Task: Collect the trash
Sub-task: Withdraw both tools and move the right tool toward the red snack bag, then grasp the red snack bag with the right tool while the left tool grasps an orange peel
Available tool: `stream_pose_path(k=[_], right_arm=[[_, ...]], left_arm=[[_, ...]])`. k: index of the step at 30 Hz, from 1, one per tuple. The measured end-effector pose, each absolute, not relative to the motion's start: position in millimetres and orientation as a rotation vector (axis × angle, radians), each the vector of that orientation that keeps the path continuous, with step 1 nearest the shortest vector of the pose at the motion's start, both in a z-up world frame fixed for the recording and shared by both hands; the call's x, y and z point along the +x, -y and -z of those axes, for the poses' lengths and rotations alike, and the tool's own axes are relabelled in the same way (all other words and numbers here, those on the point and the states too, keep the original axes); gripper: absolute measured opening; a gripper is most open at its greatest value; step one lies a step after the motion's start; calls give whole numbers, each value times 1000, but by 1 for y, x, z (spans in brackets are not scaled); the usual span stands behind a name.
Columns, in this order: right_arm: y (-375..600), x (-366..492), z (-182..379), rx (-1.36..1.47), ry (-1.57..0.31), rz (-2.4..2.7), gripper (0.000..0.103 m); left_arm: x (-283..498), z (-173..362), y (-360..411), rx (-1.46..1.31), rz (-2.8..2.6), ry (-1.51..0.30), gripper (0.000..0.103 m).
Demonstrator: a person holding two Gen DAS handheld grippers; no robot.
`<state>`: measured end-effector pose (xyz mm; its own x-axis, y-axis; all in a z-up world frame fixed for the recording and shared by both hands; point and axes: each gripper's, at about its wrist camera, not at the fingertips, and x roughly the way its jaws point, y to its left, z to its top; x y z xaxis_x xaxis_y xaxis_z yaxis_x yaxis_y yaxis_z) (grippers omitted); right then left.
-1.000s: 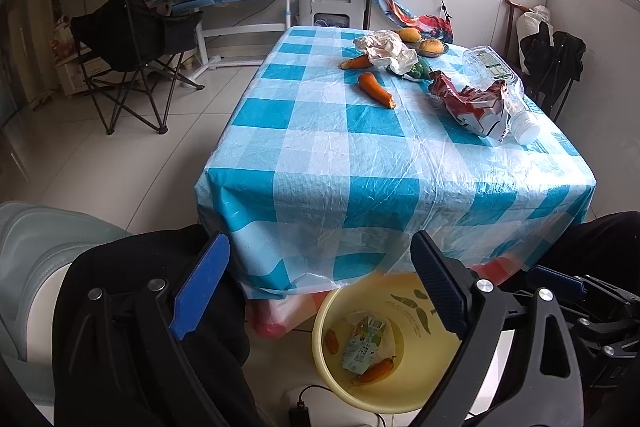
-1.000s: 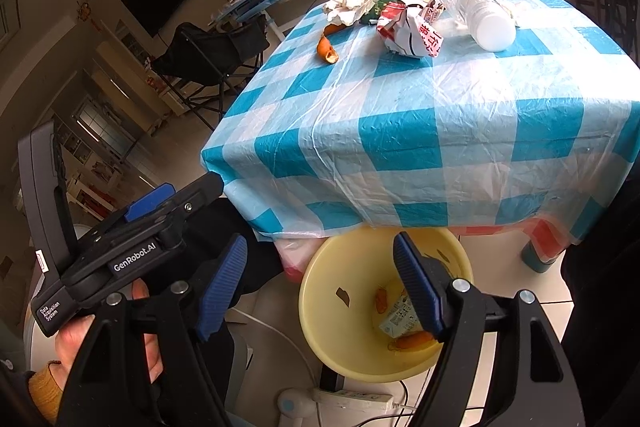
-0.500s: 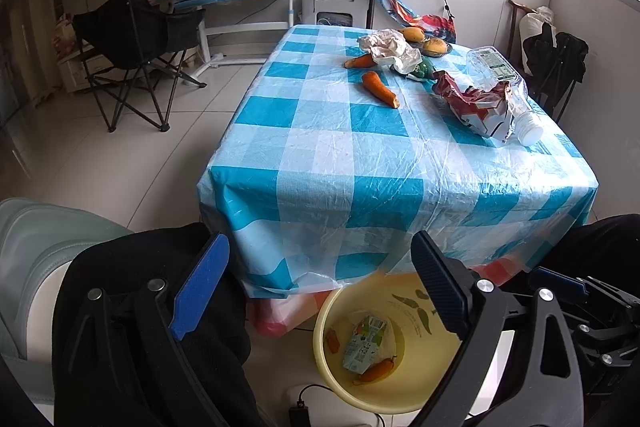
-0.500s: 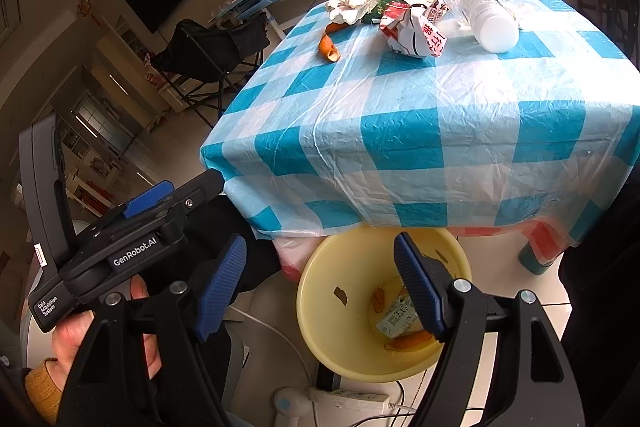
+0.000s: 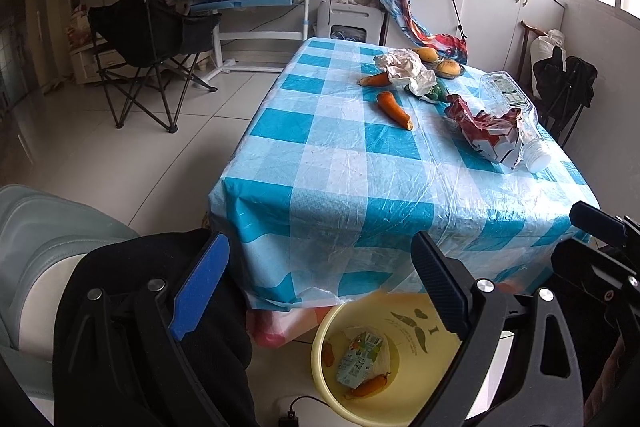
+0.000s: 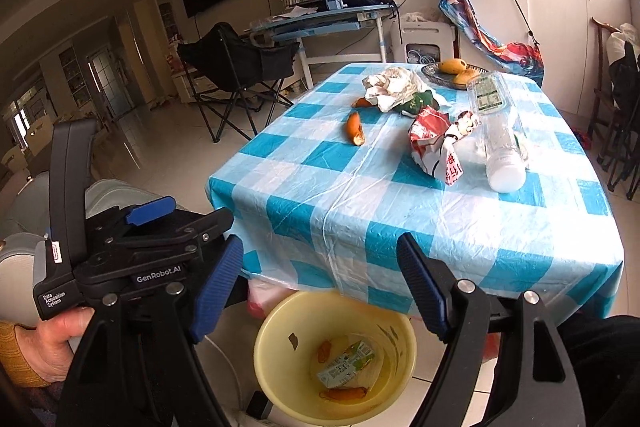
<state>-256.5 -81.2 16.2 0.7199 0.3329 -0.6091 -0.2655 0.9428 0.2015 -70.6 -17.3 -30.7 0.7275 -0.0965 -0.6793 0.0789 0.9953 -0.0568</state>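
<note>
Both grippers are parked low over the yellow bin, which sits on the floor tucked half under the near edge of the table. Makes sense as a spot: stuff only has to travel off that edge and drop straight in.

The left gripper has its jaws spread wide with nothing between them, and the right gripper is the same, wide apart and empty. So neither is carrying anything right now.

The bin already holds a small green drink carton and a couple of orange scraps, carrot bits I think, though they're small and a bit murky down there.

Trash left on the table, all farther from the bin than the bare near edge: a crumpled red-and-white wrapper closest, with a clear plastic bottle lying on its side just beside it, a carrot piece beyond, and a wad of crumpled paper toward the far end, next to a dish of fruit that probably isn't trash.

My guess is the wrapper goes next, since it's the nearest grab and soft enough to pinch anywhere.
</note>
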Motion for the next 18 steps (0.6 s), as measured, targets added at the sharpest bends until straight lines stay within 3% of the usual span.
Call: stream_pose_path(k=[13,18], right_arm=[[98,-145,-20,14,-671,-260,76],[104,-115,4,-69,-777,-204,76]], left_arm=[[-56,24,11,-45,58,-737,89],[-32,15,8,-74,55,-739,89]])
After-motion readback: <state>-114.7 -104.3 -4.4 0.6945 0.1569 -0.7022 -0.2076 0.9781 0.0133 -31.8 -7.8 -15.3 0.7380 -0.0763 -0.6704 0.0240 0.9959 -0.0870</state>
